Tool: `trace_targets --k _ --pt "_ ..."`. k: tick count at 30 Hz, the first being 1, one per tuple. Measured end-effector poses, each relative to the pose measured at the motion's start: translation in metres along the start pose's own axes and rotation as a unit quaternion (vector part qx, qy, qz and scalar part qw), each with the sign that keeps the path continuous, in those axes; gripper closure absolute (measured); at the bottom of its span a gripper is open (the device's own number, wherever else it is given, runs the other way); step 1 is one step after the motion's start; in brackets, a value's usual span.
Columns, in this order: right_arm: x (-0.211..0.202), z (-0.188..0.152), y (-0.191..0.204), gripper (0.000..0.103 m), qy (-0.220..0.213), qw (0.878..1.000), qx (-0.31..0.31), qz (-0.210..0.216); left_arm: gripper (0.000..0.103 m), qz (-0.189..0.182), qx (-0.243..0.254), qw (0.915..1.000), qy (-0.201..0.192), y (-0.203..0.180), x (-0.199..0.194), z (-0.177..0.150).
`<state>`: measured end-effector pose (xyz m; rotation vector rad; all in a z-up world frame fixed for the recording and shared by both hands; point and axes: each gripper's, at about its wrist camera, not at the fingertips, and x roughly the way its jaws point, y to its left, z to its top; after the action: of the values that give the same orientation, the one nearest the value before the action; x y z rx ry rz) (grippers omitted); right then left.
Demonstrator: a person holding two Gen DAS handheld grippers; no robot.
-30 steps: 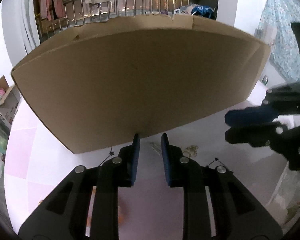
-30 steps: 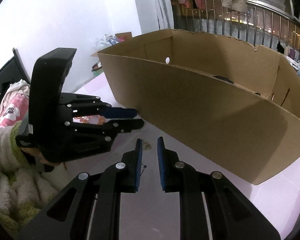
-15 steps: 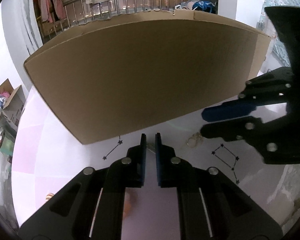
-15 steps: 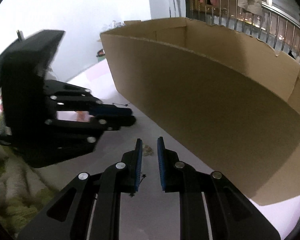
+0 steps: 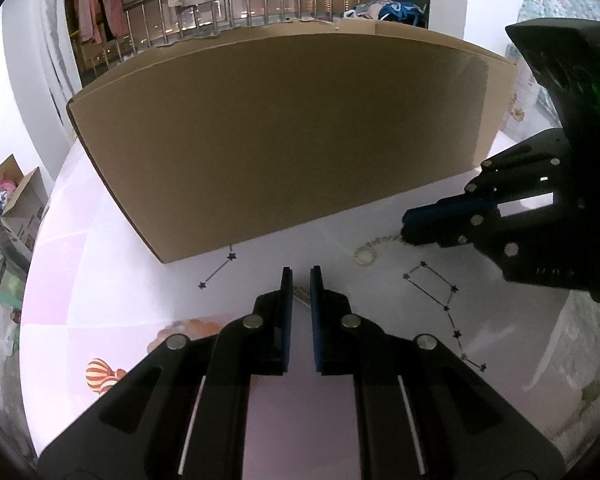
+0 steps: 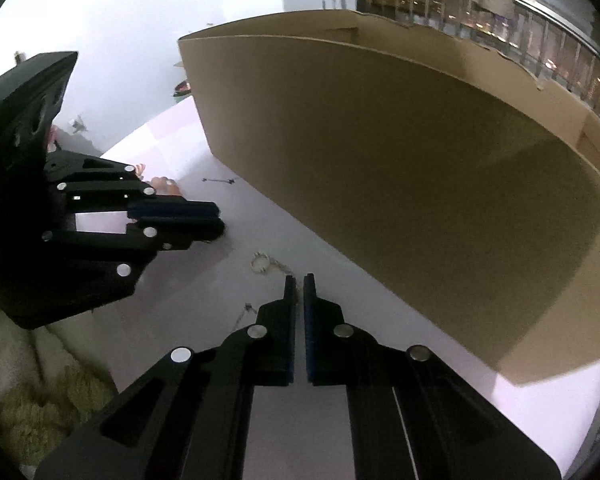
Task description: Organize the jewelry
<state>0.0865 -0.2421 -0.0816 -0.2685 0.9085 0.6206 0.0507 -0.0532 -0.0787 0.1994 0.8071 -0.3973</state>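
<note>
A gold chain with a ring (image 5: 366, 254) lies on the pale table; it also shows in the right wrist view (image 6: 262, 263). My right gripper (image 6: 299, 280) is nearly shut, its tips right over the chain's end. In the left wrist view the right gripper (image 5: 410, 226) touches the chain's far end. My left gripper (image 5: 301, 274) is nearly shut around a small silver piece (image 5: 302, 295) lying on the table. In the right wrist view the left gripper (image 6: 216, 220) sits low at the left.
A large cardboard box (image 5: 284, 136) stands just behind both grippers; it also shows in the right wrist view (image 6: 400, 168). The table cover (image 5: 440, 292) has printed star lines. A fluffy green cloth (image 6: 40, 392) lies at the table's near left edge.
Both grippers have dropped toward the table and moved back from the box. The right gripper's fingers have narrowed over the chain. The left gripper's fingers have closed from wider apart.
</note>
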Motion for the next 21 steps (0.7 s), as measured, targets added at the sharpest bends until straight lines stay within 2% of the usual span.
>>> trace_targets --k 16,21 --pt "-0.035 -0.039 -0.029 0.099 0.018 0.995 0.089 -0.043 0.095 -0.015 -0.001 0.9999 -0.003 -0.002 -0.002 0.001" --pt "-0.047 -0.045 -0.033 0.099 -0.002 0.992 0.114 -0.044 0.095 -0.028 -0.004 0.9996 -0.008 0.002 -0.004 0.001"
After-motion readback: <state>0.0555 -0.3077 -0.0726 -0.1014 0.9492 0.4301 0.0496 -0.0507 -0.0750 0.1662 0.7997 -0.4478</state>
